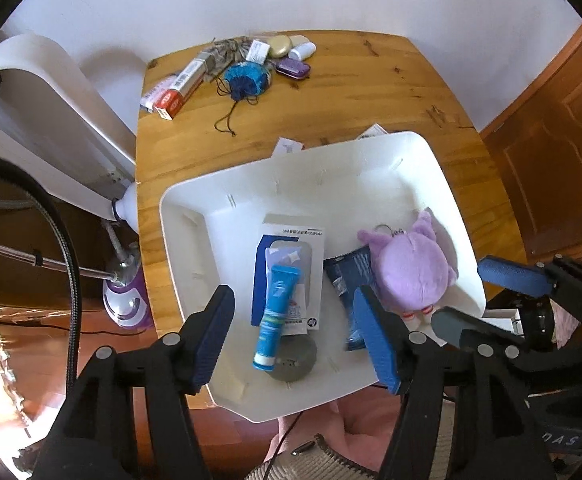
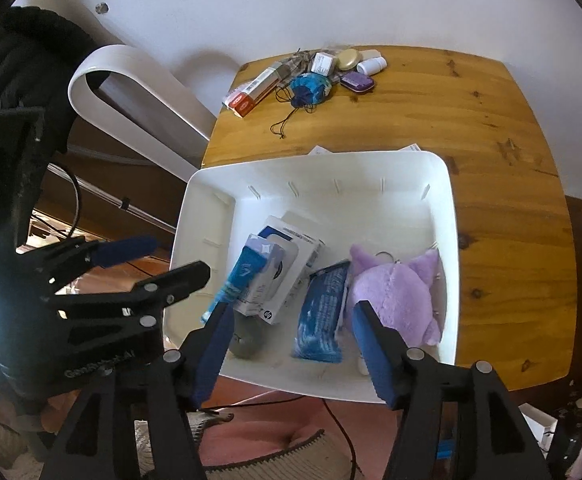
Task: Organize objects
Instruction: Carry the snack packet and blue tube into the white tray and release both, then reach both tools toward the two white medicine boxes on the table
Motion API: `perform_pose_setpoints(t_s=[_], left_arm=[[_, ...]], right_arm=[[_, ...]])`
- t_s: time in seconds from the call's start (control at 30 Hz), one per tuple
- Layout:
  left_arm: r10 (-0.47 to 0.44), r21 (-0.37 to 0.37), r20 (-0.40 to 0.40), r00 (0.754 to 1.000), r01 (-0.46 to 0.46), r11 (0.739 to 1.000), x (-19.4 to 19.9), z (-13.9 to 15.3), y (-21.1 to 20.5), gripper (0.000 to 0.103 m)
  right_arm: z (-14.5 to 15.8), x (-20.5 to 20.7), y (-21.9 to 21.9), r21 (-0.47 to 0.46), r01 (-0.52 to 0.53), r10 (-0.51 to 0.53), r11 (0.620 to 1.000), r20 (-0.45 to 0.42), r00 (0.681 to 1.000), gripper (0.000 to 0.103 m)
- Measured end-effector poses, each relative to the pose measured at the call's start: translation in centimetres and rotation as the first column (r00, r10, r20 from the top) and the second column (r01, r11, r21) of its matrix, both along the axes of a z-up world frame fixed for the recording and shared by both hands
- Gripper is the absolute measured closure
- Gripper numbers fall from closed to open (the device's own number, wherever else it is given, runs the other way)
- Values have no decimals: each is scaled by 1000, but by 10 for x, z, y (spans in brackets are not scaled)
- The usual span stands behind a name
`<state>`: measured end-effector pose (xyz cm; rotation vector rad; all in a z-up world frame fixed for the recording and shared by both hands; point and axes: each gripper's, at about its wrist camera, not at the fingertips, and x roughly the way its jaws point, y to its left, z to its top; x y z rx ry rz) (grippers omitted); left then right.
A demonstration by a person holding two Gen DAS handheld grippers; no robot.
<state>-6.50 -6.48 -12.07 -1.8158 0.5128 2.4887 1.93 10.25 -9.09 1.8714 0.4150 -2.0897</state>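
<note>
The left gripper (image 1: 295,328) has its jaws standing wide with nothing pressed between the blue pads; below the gap, inside the white plastic bin (image 1: 375,160), lies a blue squeeze tube with a white cap (image 1: 277,302), apart from both pads. The tube rests across a blue-and-white windowed carton (image 1: 315,240), its cap end over a grey round disc (image 1: 297,364). The right gripper (image 2: 291,344) is likewise spread open and grips nothing; under its gap lies a blue printed foil packet (image 2: 323,316), with a lilac plush toy on a keyring (image 2: 395,292) just beside the right-hand pad.

Only the left wrist view shows the disc's round outline and the carton's flat face; in the right wrist view the disc is mostly covered by a pad and the tube is blurred. The right wrist view shows the packet whole, while the left one hides most of it behind a pad and the plush.

The bin sits at the near edge of the wooden desk (image 2: 511,200). At the far edge lie a blue knitted pouch with cords (image 1: 247,78), a red-and-white long box (image 1: 179,92), a purple oval case (image 1: 294,67), a gold oval tin (image 1: 279,45) and a white bottle (image 1: 303,51). Two white paper corners behind the bin are cut off. The carton's print is too small to read.
</note>
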Motion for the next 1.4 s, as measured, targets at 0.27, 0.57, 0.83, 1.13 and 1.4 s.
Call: perform_pose_setpoints(t_s=[0.27, 0.57, 0.83, 1.13, 1.4], left_arm=[[-7, -2, -1, 1000, 7, 1000, -1, 3, -4, 37], [-16, 7, -18, 1000, 16, 1000, -1, 10, -8, 37], [-39, -3, -32, 999, 39, 999, -1, 15, -4, 37], [-55, -30, -49, 997, 54, 998, -5, 18, 1, 37], [-19, -41, -38, 999, 18, 999, -16, 13, -3, 37]], right_arm=[[2, 3, -9, 27, -21, 21, 999, -25, 999, 40], [6, 5, -16, 52, -38, 40, 998, -48, 998, 40], [9, 4, -17, 63, -39, 43, 997, -64, 997, 40], [10, -7, -10, 48, -19, 22, 999, -66, 998, 40], [7, -29, -3, 35, 6, -5, 999, -40, 999, 40]])
